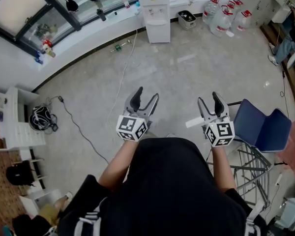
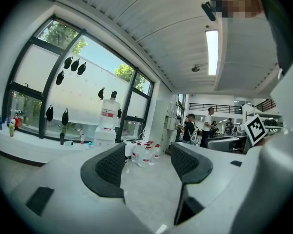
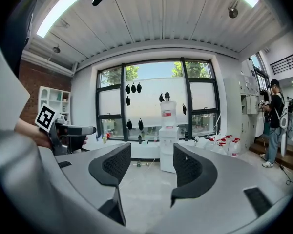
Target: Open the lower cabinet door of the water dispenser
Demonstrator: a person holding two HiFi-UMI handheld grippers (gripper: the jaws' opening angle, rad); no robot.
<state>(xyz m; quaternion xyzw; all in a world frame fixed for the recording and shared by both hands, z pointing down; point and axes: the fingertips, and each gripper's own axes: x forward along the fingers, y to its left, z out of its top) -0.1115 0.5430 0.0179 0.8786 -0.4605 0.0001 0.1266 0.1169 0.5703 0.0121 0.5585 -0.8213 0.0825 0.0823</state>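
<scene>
We hold our left gripper (image 1: 147, 93) with its jaws wide apart, and nothing is between them. Our right gripper (image 1: 208, 98) is the same: jaws apart, holding nothing. Both point almost level, out over the bare floor (image 1: 187, 73).

The water dispenser (image 1: 155, 14) is far ahead of both grippers, across the floor, standing with its back to the window ledge (image 1: 88, 36). It stands straight up, taller than it is wide, with a big bottle on top. The lower cabinet door (image 1: 158, 32) is the bottom part of its front, and it faces us. It looks shut. It is too small here to tell where its handle or edge is.

In the right gripper view, the water dispenser (image 3: 168, 145) shows right in the gap between the jaws, so the right gripper (image 3: 151, 155) points straight at it. In the left gripper view, the water dispenser (image 2: 107, 126) sits off to the left of the jaws, and the left gripper (image 2: 147, 152) points more at the water bottles (image 2: 144, 155) that stand to the right of the dispenser.

From the head view, both grippers look well apart from the dispenser. We think we must first walk up to it, and then reach low for the door.
</scene>
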